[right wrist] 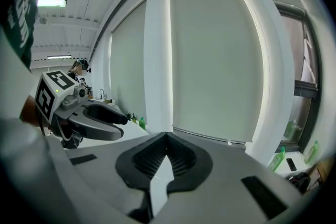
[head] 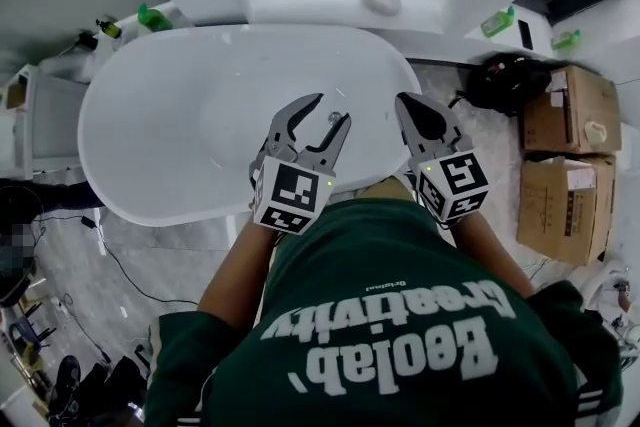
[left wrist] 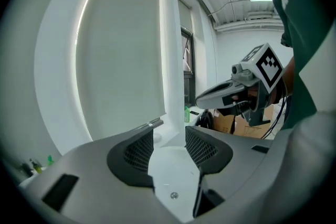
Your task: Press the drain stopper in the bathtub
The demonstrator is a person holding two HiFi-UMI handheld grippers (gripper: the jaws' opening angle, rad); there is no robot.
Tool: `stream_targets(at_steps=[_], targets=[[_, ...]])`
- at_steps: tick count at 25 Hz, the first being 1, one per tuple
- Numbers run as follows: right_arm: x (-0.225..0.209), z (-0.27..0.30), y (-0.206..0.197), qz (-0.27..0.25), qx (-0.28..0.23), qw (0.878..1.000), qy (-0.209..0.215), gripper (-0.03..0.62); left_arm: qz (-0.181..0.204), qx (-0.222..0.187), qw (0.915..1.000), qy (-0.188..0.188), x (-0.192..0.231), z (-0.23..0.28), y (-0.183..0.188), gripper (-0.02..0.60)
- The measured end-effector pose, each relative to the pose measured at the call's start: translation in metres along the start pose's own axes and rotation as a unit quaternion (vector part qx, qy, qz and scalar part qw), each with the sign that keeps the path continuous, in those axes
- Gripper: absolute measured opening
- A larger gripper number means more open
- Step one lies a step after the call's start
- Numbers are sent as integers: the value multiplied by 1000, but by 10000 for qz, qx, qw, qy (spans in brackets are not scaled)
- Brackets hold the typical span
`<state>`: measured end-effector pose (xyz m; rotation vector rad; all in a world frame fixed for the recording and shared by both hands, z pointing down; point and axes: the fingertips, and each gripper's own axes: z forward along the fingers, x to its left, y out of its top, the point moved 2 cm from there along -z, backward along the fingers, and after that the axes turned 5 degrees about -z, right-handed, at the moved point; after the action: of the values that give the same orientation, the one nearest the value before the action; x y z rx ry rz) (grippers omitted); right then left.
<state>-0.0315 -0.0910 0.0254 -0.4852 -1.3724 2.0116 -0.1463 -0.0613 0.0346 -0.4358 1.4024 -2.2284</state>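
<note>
The white oval bathtub [head: 170, 115] fills the middle of the head view. Its small chrome drain stopper [head: 334, 117] lies on the tub floor near the right end. My left gripper [head: 332, 109] is held high over the tub, close to my chest. Its jaws stand open and empty, and the stopper shows far below in the gap. My right gripper [head: 413, 105] hangs beside it over the tub's right rim, its tips together with nothing held. In the left gripper view the jaws [left wrist: 169, 134] frame only a bare white surface. In the right gripper view the fingertips [right wrist: 167, 136] meet.
Green bottles [head: 153, 17] stand at the tub's far left, and more of them [head: 497, 21] on the ledge at the right. A black bag [head: 505, 80] and cardboard boxes [head: 570, 110] sit on the floor to the right. Blinds cover the windows behind the tub.
</note>
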Motion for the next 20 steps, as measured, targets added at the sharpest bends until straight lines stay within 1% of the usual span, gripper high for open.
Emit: stream_targets(at_steps=[2,5,9,10,11,14,15,16,20], targets=[[6,-2,10,29,-104,9999,24,11,50,-191,9998,84,6,-16,13,192],[16,-4,21,66,-329,9994,105,11,31,-528,9983,245,12,-41,30,130],[37,-2,35,19,-632,9977,258,11,302,-984,9939,393,15,-70,46,70],[44,-1,38,-14,-702,9970,316,11,339,-1063,9927,450,17,-76,48,15],[51,-1,41,-59,-767,9963,388,11,292,-1121,9920,494,18,-81,48,9],[71,0,50,-207,-1010,9925,654,11,-141,-1285,9903,510,23,-91,45,9],[77,0,54,-256,-1096,9910,723,11,-199,-1329,9897,504,24,-94,44,9],[82,-1,57,-317,-1178,9896,767,11,-170,-1363,9892,505,25,-97,43,9],[99,-7,68,-692,-1404,9845,785,11,220,-1466,9877,495,20,-105,45,9]])
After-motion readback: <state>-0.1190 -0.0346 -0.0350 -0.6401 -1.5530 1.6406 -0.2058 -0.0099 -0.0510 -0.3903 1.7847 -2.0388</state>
